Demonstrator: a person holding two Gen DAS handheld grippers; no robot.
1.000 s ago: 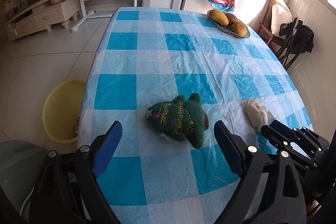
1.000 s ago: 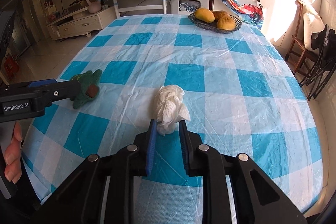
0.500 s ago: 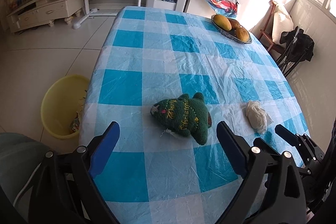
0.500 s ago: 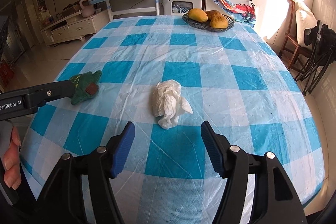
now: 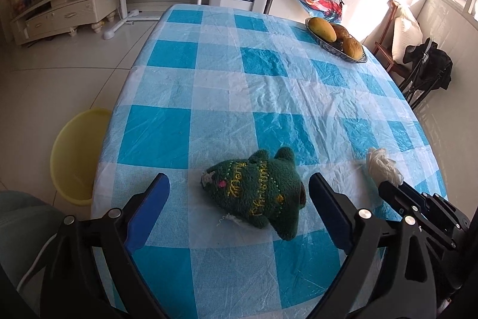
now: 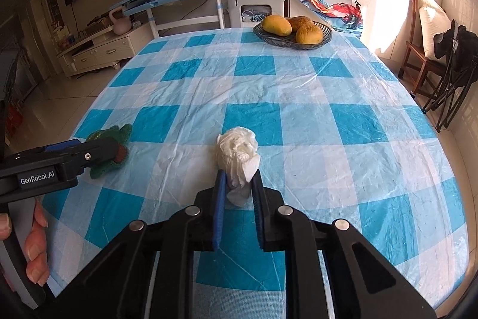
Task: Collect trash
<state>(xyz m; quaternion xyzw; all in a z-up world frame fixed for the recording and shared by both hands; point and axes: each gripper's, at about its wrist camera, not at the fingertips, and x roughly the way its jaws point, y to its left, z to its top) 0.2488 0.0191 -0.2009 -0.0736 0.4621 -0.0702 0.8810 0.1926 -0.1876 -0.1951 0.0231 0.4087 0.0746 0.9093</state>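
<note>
A crumpled white tissue (image 6: 239, 153) lies on the blue-and-white checked tablecloth (image 6: 269, 85). My right gripper (image 6: 238, 184) is shut on the tissue's near end, with the wad sticking out ahead of the jaws. The tissue also shows in the left wrist view (image 5: 382, 166), at the tip of the right gripper (image 5: 385, 187). My left gripper (image 5: 239, 199) is open wide and empty, with a green knitted toy (image 5: 260, 193) on the table between its jaws. The toy also shows in the right wrist view (image 6: 112, 148), partly hidden by the left gripper.
A yellow basin (image 5: 76, 151) stands on the floor beside the table's left edge. A dish of mangoes and bread (image 6: 292, 30) sits at the table's far end. Chairs (image 6: 442, 73) stand to the right, a desk and cabinets beyond.
Half a second ago my right gripper was open around the tissue; now it is shut on it. My left gripper stays open and has come closer to the green toy.
</note>
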